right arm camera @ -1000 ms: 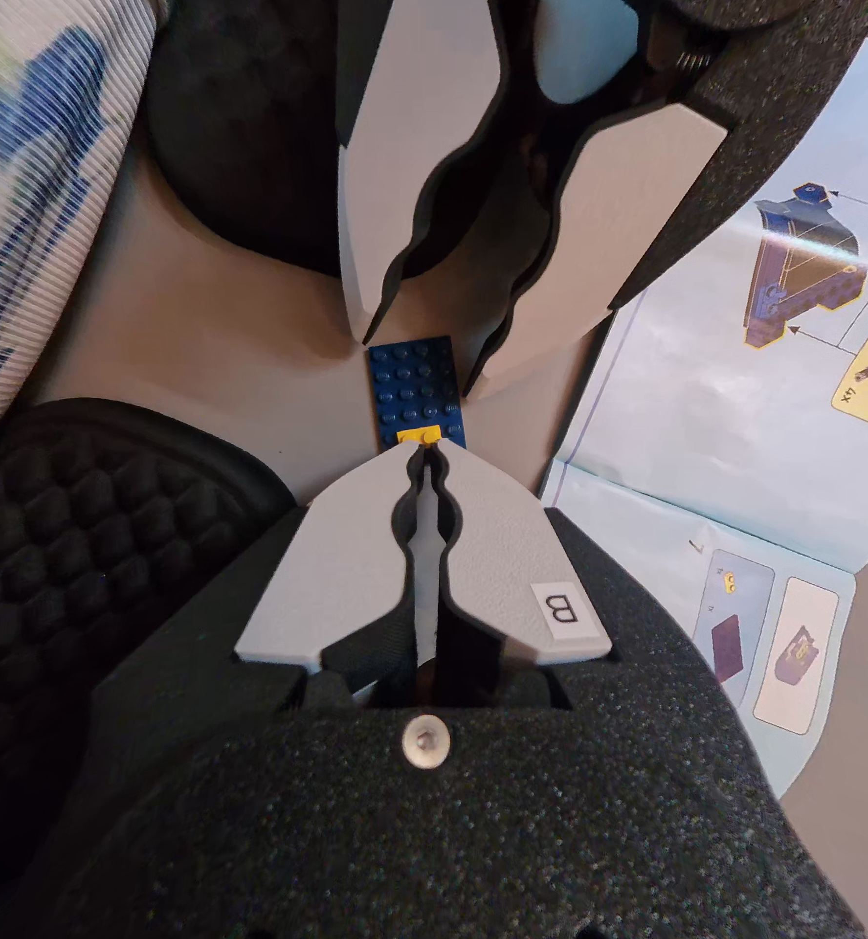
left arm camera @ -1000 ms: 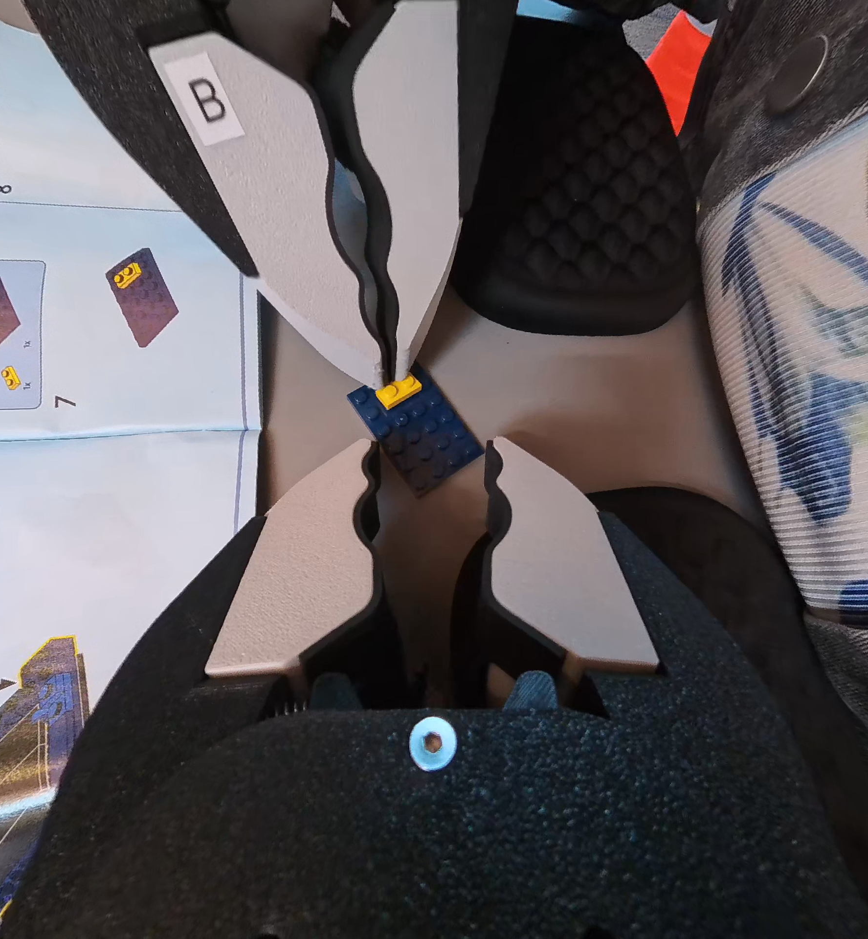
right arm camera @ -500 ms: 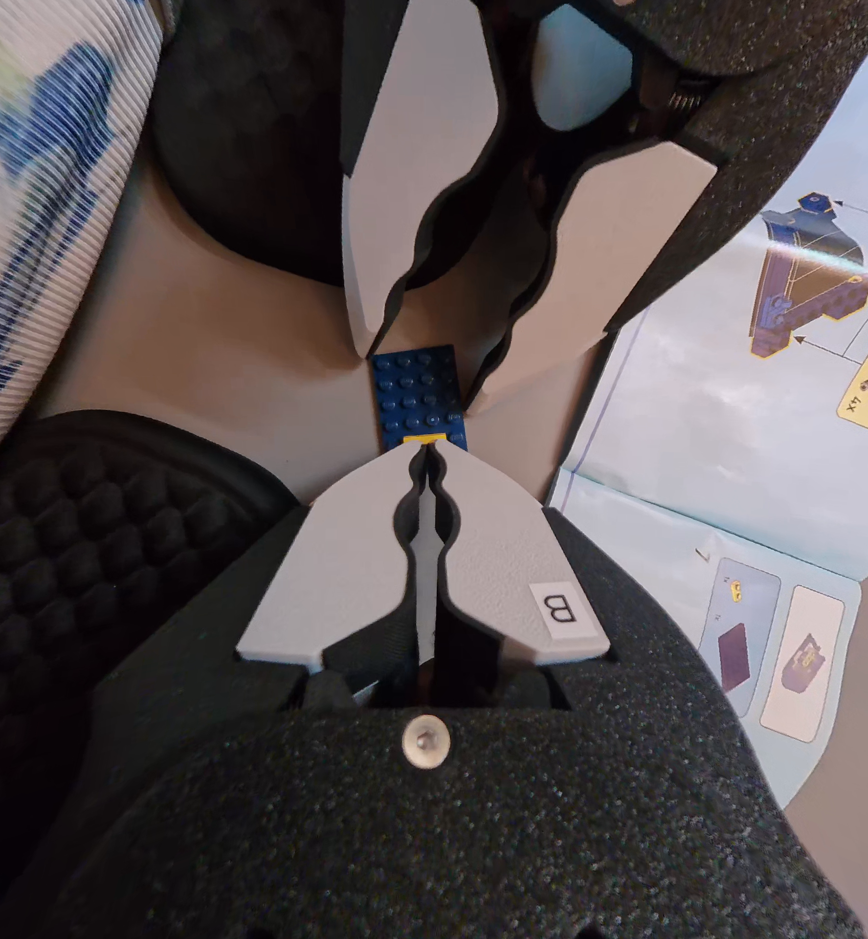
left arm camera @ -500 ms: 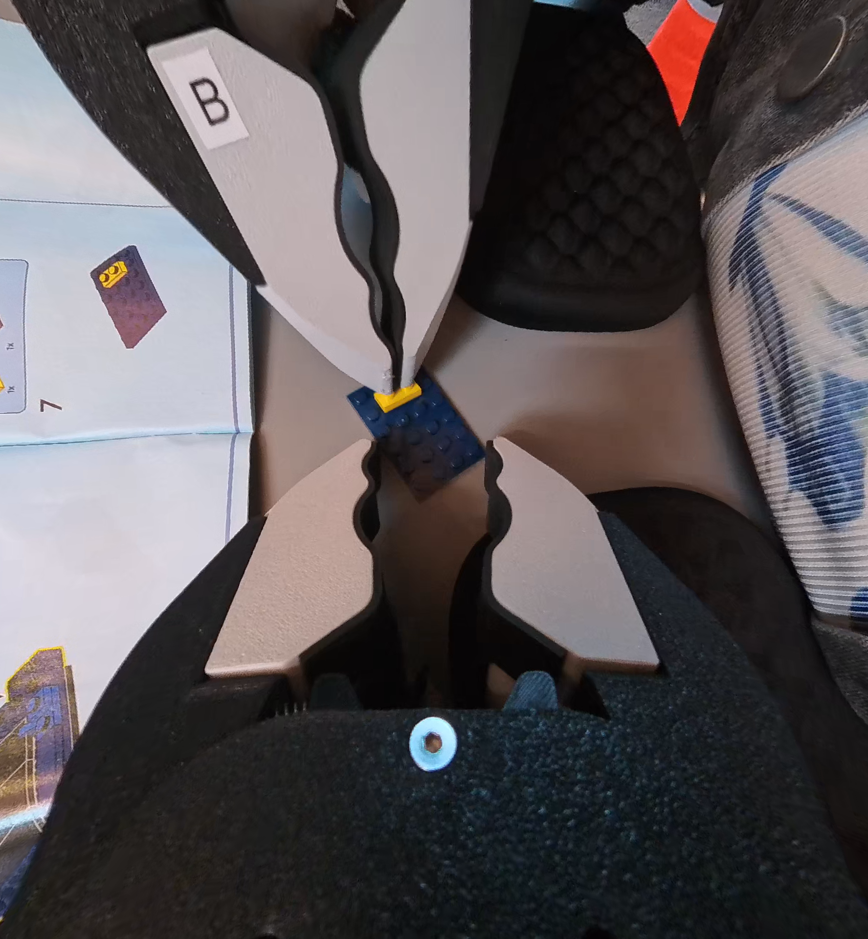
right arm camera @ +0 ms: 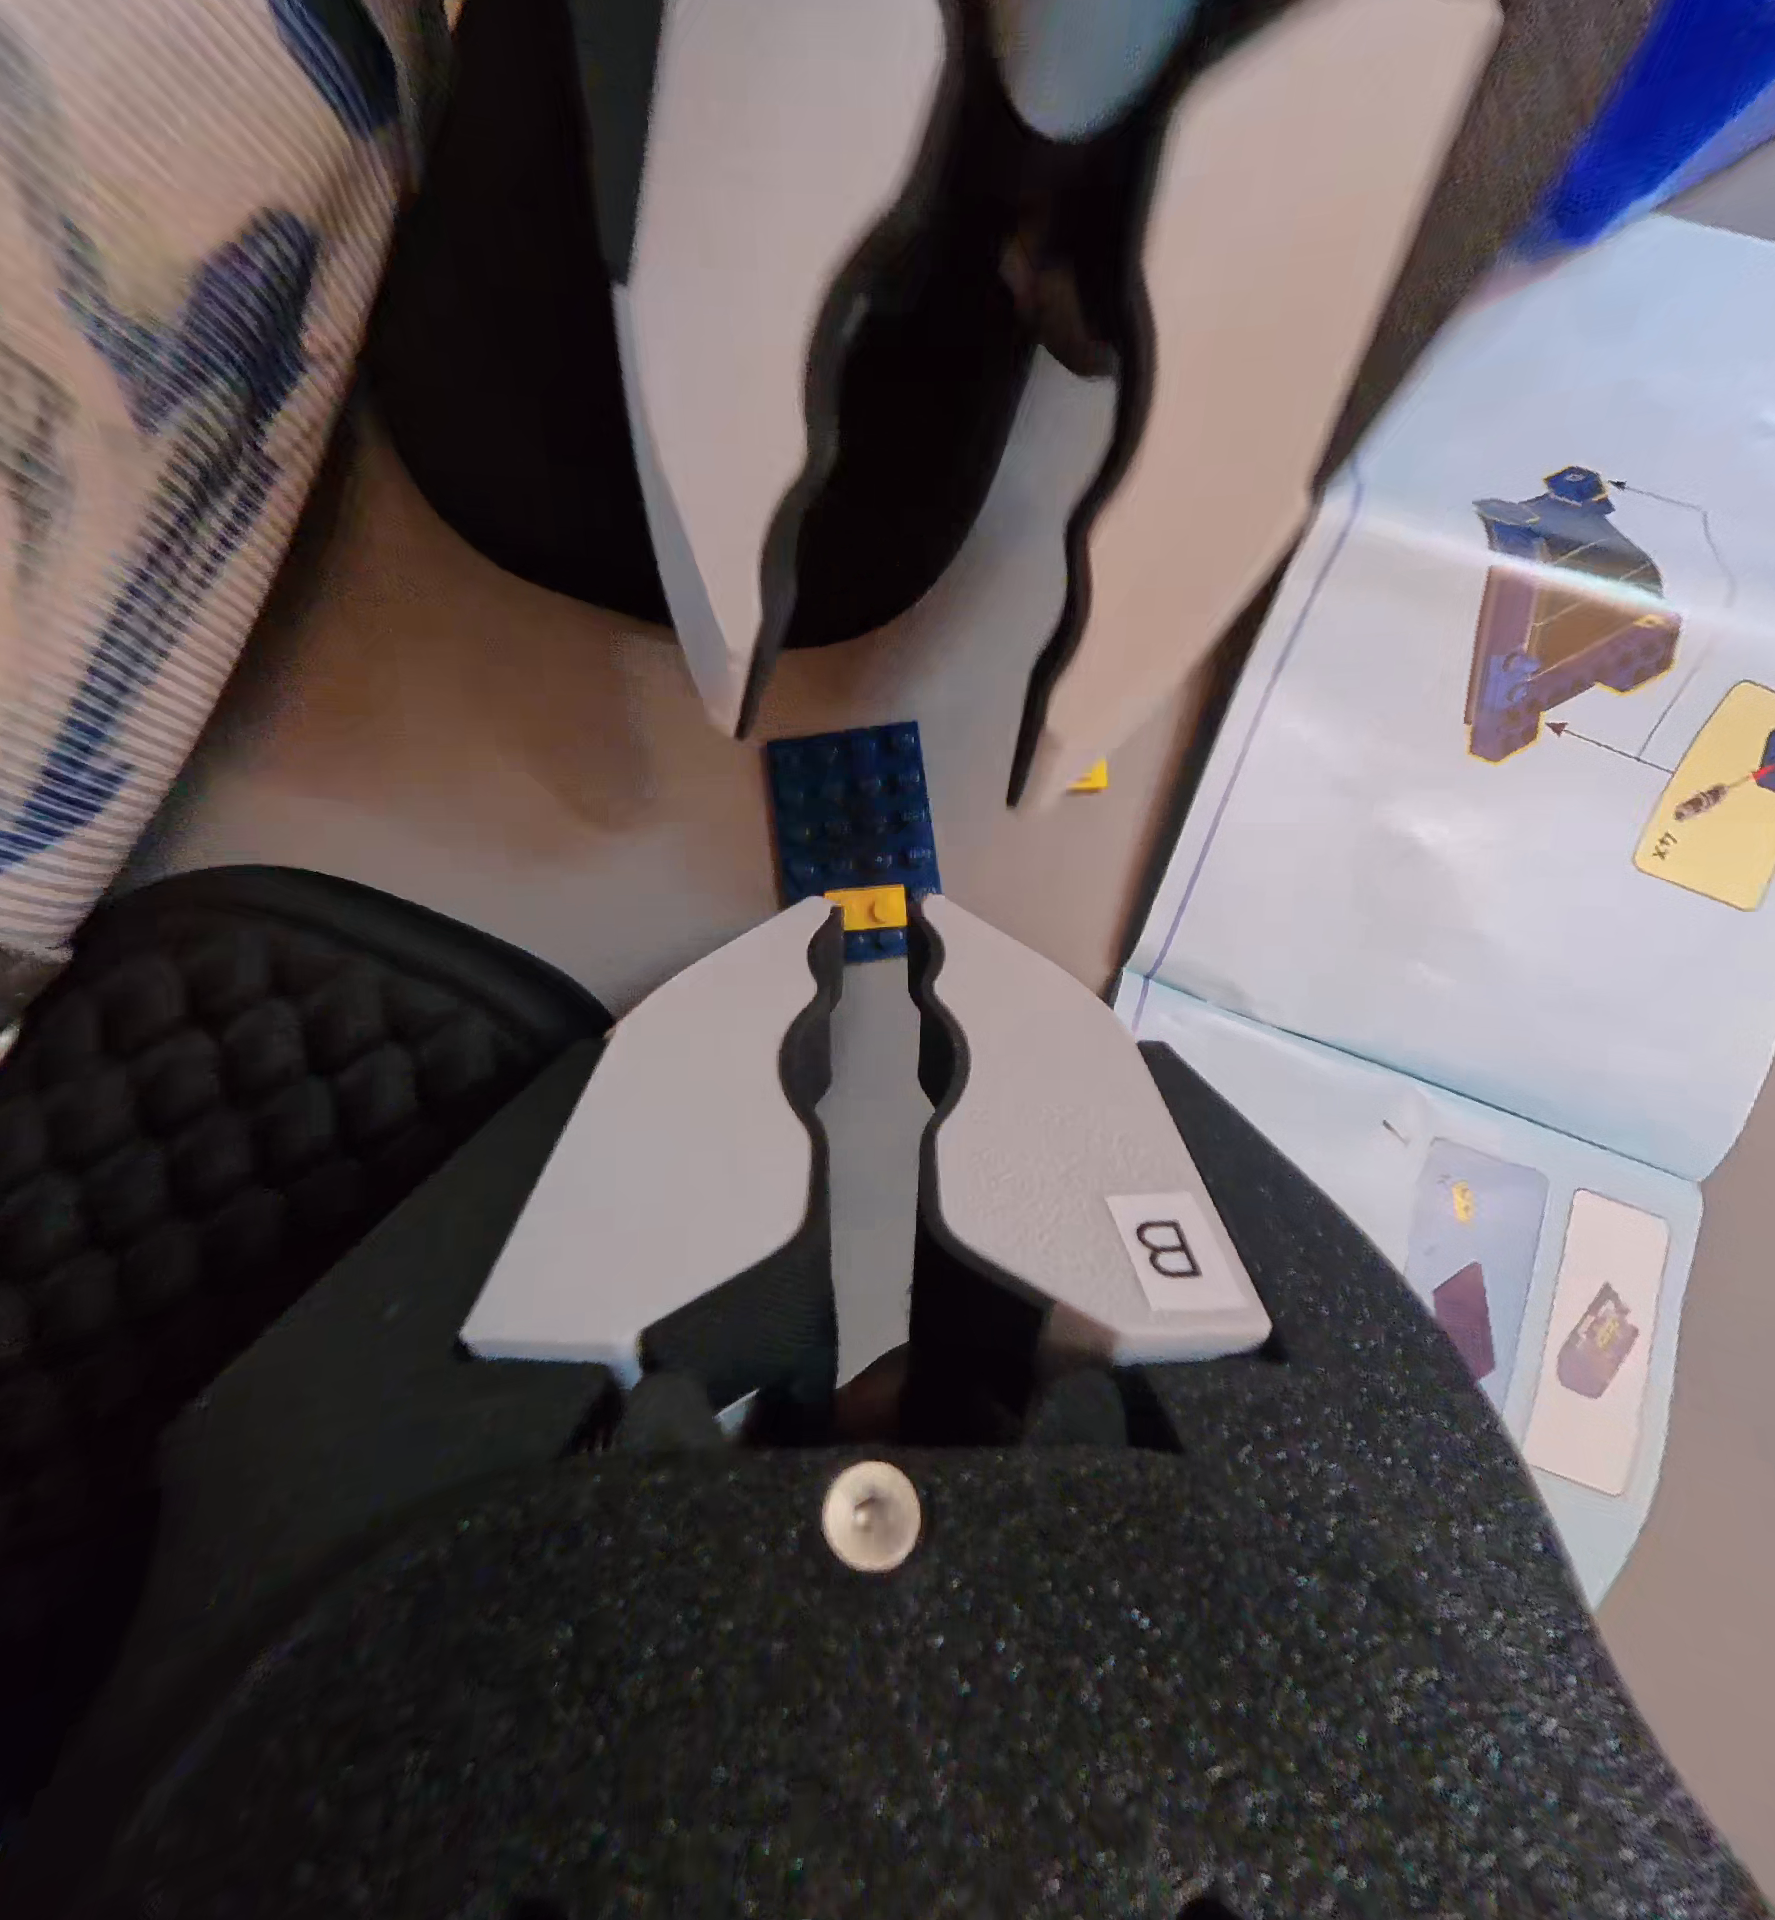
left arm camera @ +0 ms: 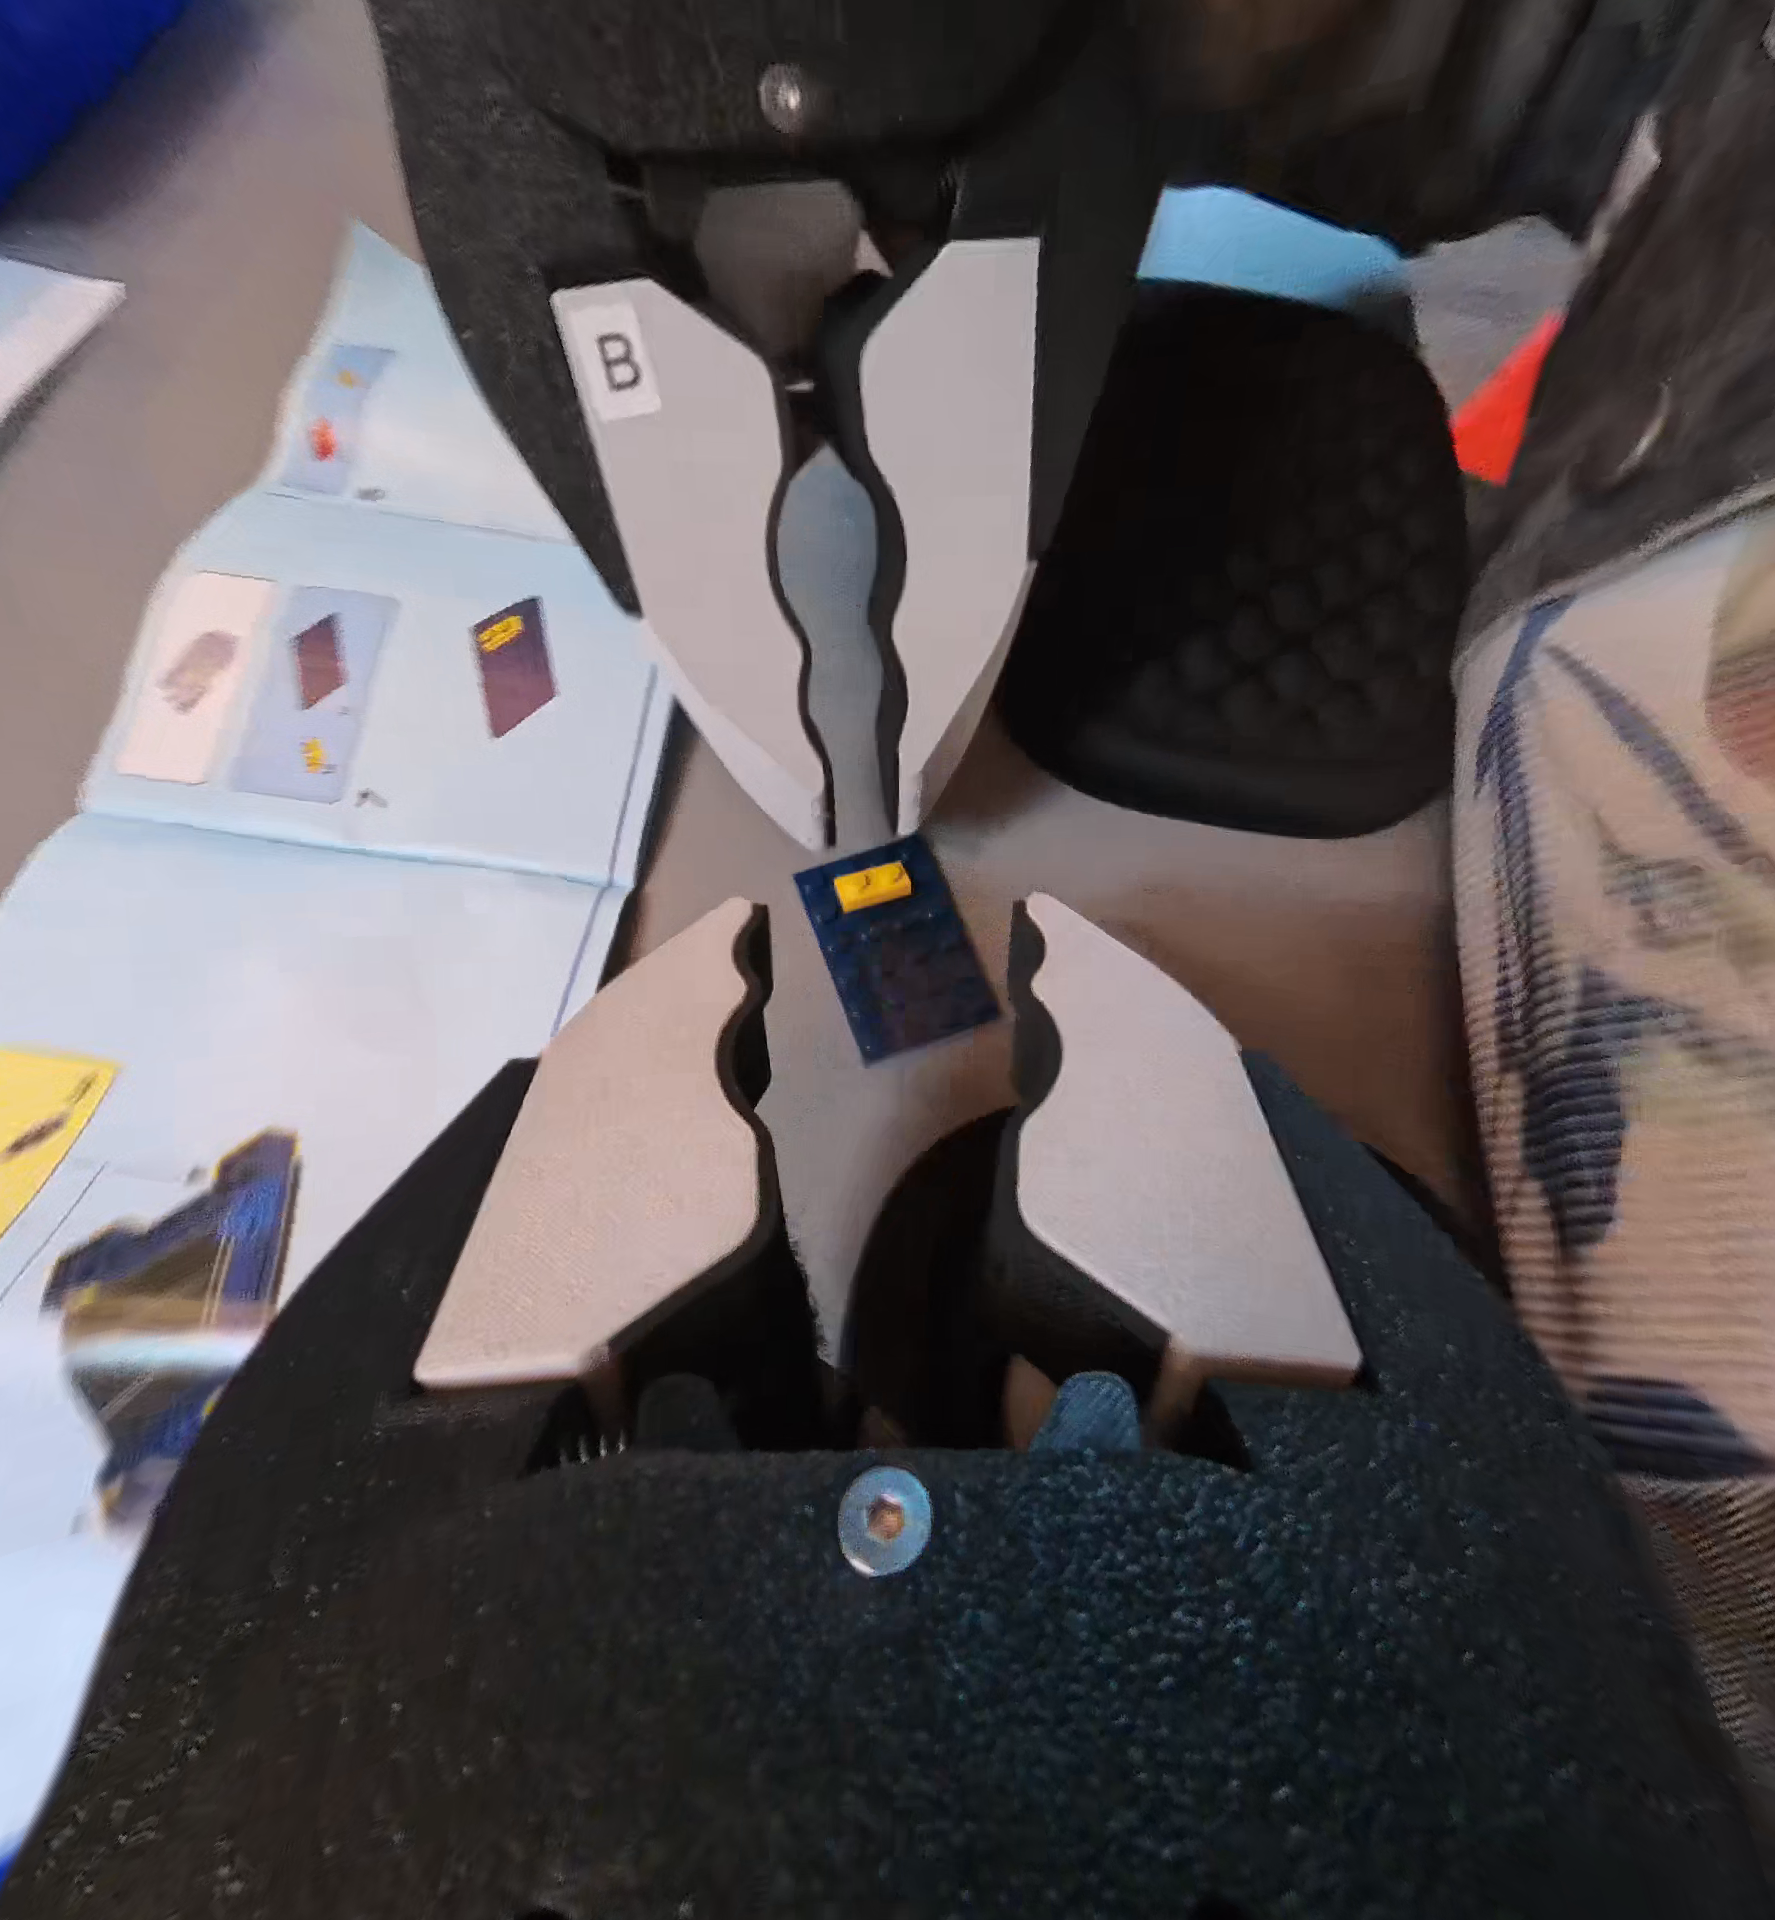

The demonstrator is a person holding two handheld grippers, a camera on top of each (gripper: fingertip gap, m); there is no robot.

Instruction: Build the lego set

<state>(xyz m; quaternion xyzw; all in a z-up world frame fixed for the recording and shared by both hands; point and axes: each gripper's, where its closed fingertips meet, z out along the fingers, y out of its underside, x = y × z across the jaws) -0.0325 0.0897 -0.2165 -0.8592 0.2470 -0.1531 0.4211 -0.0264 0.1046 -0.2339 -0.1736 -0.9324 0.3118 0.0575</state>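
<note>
Two tongs face each other over a dark blue studded rectangular plastic plate (left arm camera: 893, 951) on the tan table (left arm camera: 1226, 935).

From left: light blue instruction booklet (left arm camera: 270, 935); the plate at frame centre, long axis up-frame, small yellow plastic brick (left arm camera: 870, 883) on its far end; black dimpled pad (left arm camera: 1247, 582) upper right. Left tongs (left arm camera: 883, 961) gape wide — plate between the fingers, untouched. Right tongs (right arm camera: 870, 916), narrowly parted, bracket the brick — contact unclear.

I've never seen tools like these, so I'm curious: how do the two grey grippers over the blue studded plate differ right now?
The left gripper stands wide open, the dark blue plate lying free between its fingers; the right gripper is only narrowly parted. The right one's tips sit at the small yellow brick on the plate; the left one's flank the plate's other end. Both have grey, wavy-edged fingers and grip nothing.
</note>
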